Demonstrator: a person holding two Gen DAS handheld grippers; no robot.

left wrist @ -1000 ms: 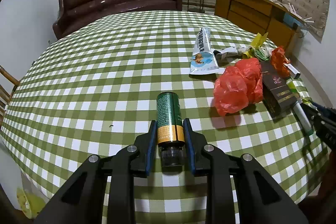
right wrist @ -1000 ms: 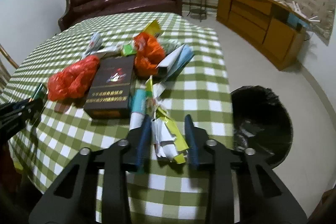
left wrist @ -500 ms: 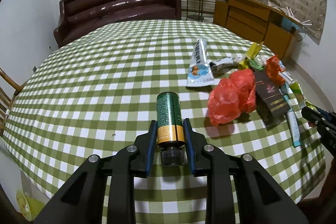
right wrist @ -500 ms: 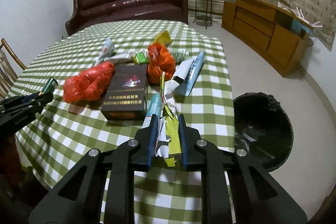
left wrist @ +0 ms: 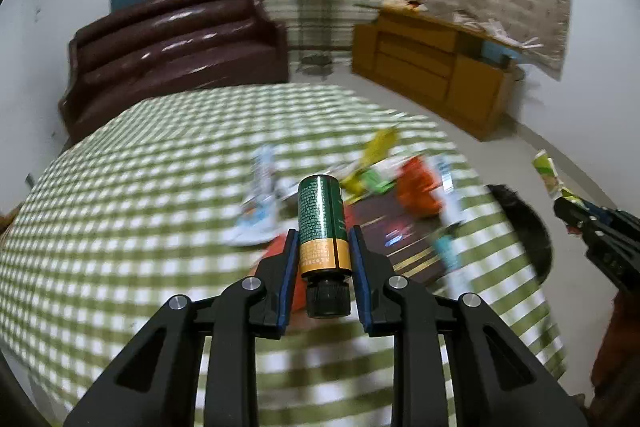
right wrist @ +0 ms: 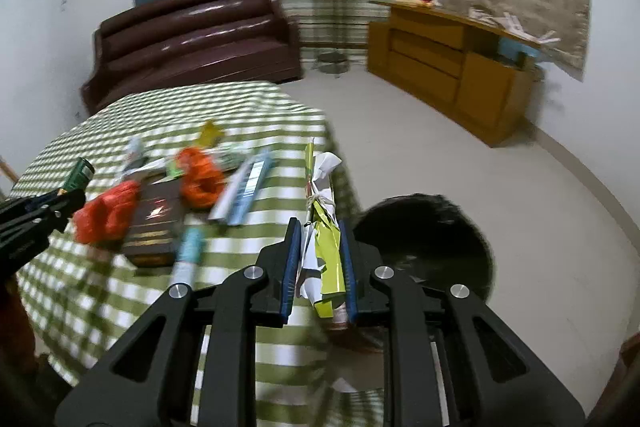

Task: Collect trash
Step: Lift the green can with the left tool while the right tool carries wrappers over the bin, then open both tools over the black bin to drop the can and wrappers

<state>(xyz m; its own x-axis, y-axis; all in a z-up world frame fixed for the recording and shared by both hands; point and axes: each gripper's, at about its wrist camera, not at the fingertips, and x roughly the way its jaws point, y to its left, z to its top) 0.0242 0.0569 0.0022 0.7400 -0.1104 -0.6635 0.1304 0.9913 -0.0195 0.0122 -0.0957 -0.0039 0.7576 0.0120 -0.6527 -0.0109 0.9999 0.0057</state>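
Green bottle (left wrist: 323,227) clamped in left tongs (left wrist: 323,255), crumpled wrappers (right wrist: 323,247) pinched by right tongs (right wrist: 320,259)

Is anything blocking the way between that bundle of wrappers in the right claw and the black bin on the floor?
Nothing visible does. The right claw holds the wrapper bundle past the table edge, and the black bin sits open on bare floor just right of it.

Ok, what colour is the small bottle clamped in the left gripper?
The bottle is dark green with a gold band and a black cap; the left wrist view shows it best.
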